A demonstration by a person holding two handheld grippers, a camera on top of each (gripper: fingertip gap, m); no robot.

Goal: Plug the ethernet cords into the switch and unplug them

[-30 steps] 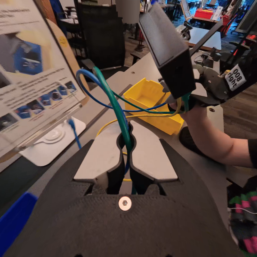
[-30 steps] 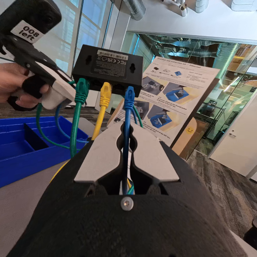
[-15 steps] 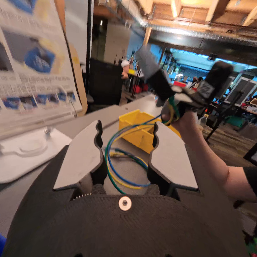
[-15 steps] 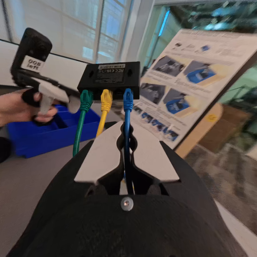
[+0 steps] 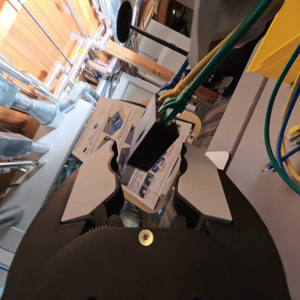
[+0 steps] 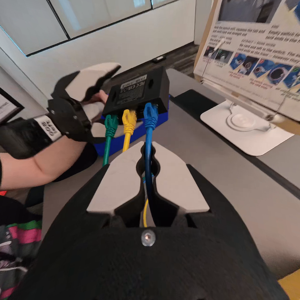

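The black switch (image 6: 138, 90) hangs in the air with a green cord (image 6: 111, 125), a yellow cord (image 6: 129, 121) and a blue cord (image 6: 150, 116) plugged into it. My right gripper (image 6: 148, 146) is shut on the blue cord just behind its plug. My left gripper (image 5: 148, 144) is open and empty. The switch (image 5: 151, 146) sits just beyond its fingertips, in line with the gap. In the right wrist view the left gripper (image 6: 106, 95) stands open at the switch's left end. I cannot tell whether it touches the switch.
A blue bin (image 6: 159, 116) lies on the grey table (image 6: 203, 162) under the switch. An instruction board on a white base (image 6: 243, 126) stands at the right. A yellow bin (image 5: 279, 48) and loose cord ends (image 5: 292, 132) lie nearby.
My left gripper let go of the green cord, opened, and swung round to the switch's end. My right gripper kept hold of the blue cord and tipped down toward the table.
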